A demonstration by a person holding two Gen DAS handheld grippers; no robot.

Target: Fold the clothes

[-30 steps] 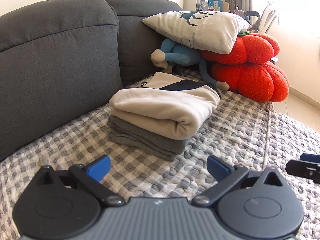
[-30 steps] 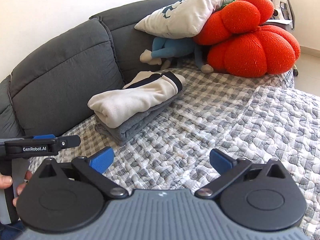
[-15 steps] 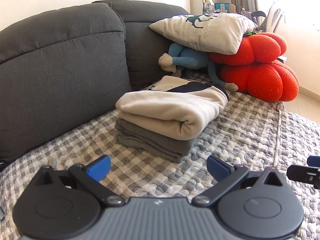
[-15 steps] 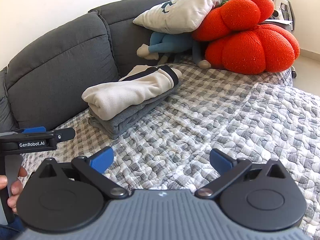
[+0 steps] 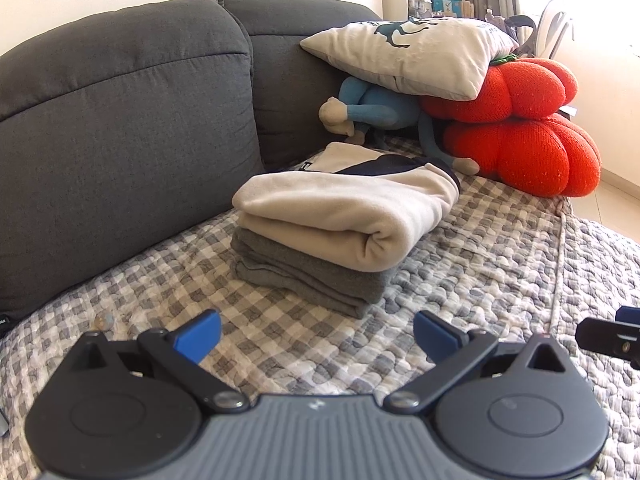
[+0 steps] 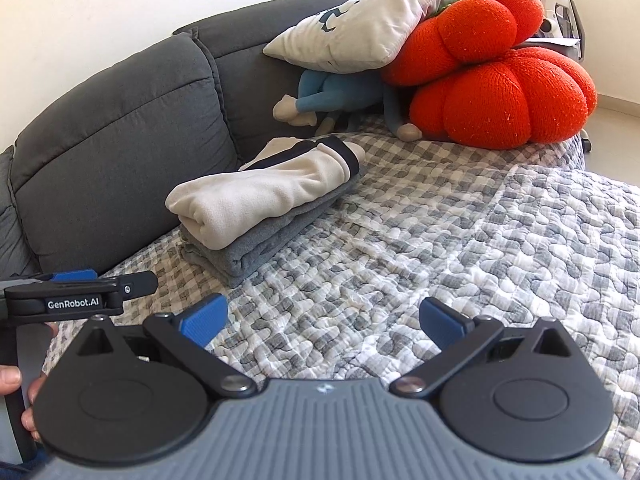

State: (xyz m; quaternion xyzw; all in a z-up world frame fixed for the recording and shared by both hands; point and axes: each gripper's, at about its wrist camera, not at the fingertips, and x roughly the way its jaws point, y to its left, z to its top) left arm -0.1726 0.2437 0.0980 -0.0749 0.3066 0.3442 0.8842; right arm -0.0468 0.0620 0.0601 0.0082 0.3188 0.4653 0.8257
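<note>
A folded cream garment (image 5: 344, 216) (image 6: 260, 196) with a dark band lies on top of a folded grey garment (image 5: 304, 276) (image 6: 260, 248), stacked on the checked quilt (image 5: 480, 264) (image 6: 460, 240) near the sofa back. My left gripper (image 5: 316, 336) hovers open over the quilt, a short way in front of the stack, with nothing between its blue pads. My right gripper (image 6: 324, 320) is also open and empty, further right of the stack. The left gripper's side (image 6: 80, 296) shows at the left edge of the right wrist view, held by a hand (image 6: 12, 384).
Dark grey sofa cushions (image 5: 120, 128) rise behind the stack. At the far end lie a white pillow (image 5: 412, 52), a blue plush toy (image 5: 372, 108) and two orange pumpkin cushions (image 5: 520, 140). The quilt's seam (image 5: 560, 260) runs to the right.
Both grippers have pulled back slightly and shifted view; the stack sits a bit further away and more central. Both stay open. The stacked clothes have not moved.
</note>
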